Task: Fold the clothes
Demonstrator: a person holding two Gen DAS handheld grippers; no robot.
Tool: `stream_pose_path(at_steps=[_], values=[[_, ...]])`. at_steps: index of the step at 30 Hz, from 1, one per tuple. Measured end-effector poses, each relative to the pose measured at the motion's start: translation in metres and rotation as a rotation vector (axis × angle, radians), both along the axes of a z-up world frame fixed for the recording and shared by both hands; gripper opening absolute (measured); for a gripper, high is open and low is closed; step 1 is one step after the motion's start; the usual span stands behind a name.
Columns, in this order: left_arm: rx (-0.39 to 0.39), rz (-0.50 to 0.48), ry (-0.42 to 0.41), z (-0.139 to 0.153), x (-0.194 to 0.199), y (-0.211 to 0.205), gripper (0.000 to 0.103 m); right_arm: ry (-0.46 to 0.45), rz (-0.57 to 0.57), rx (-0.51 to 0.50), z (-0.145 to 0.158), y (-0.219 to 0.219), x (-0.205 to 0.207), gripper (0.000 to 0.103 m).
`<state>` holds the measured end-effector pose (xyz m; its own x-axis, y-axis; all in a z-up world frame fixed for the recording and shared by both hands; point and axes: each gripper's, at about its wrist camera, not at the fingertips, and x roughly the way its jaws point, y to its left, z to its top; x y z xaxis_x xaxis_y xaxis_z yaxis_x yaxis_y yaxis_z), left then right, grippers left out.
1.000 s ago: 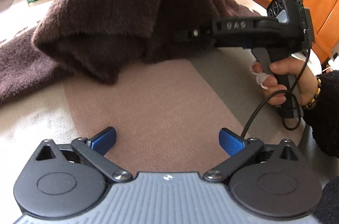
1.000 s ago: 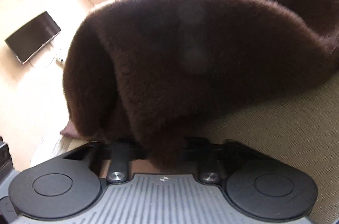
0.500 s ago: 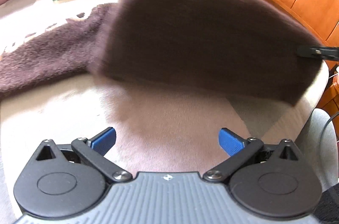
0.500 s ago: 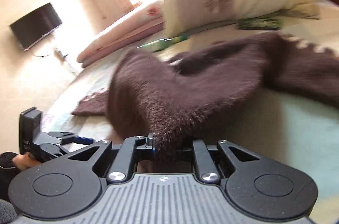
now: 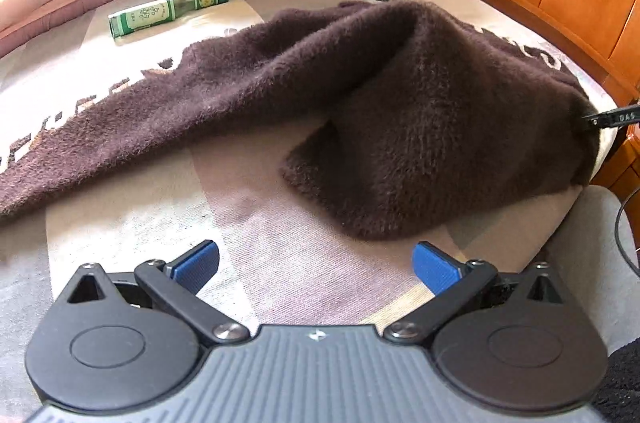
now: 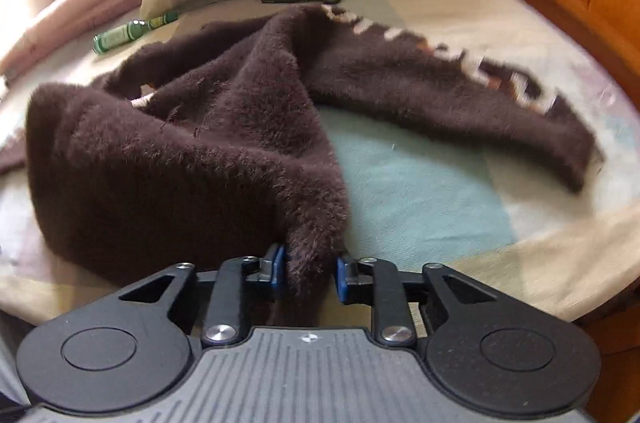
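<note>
Between opening right hand-held gripper (image 6: 310, 273) jaws, brown sweater (image 6: 192, 151); left hand-held gripper (image 5: 316, 265) wide, empty.

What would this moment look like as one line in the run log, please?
step: fold sweater | right gripper: jaws opening, brown sweater corner between them | left gripper: open, holding nothing, above bedspread
</note>
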<state>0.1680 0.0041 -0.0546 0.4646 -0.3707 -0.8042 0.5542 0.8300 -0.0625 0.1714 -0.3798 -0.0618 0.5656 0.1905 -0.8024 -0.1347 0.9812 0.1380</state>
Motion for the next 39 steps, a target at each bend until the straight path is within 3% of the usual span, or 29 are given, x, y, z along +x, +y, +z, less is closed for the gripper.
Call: stream_pose_path(at_steps=[4,8,15,22,25,27,29,32,35,39], values=[[-0.006,0.005,-0.003,0.002,0.001,0.0,0.102,-0.049,0.019,-0.059,0.015,0.012,-0.011,0.034],[-0.03,0.0,0.011,-0.002,0.008,0.0,0.102,-0.082,0.026,-0.074,0.023,0.017,-0.015,0.044],[-0.057,-0.028,0.019,-0.012,0.016,-0.011,0.102,-0.091,0.005,-0.091,0.03,0.015,-0.023,0.044],[-0.11,-0.055,-0.031,-0.013,0.035,-0.015,0.102,-0.153,0.028,-0.094,0.044,0.027,-0.029,0.046],[-0.21,-0.02,0.022,-0.018,0.063,-0.008,0.093,-0.233,0.056,-0.08,0.052,0.037,-0.035,0.046],[-0.271,0.001,0.07,-0.023,0.084,-0.004,0.077,-0.257,0.085,-0.07,0.055,0.043,-0.036,0.047],[-0.298,0.012,0.132,-0.032,0.103,-0.004,0.071,-0.281,0.114,-0.061,0.058,0.049,-0.036,0.05],[-0.289,0.031,0.199,-0.048,0.125,-0.006,0.071,-0.29,0.127,-0.053,0.057,0.053,-0.034,0.052],[-0.34,0.036,0.287,-0.058,0.138,-0.003,0.07,-0.284,0.132,-0.034,0.053,0.054,-0.03,0.052],[-0.399,-0.037,0.422,-0.061,0.139,-0.007,0.07,-0.285,0.135,-0.009,0.049,0.054,-0.028,0.052]])
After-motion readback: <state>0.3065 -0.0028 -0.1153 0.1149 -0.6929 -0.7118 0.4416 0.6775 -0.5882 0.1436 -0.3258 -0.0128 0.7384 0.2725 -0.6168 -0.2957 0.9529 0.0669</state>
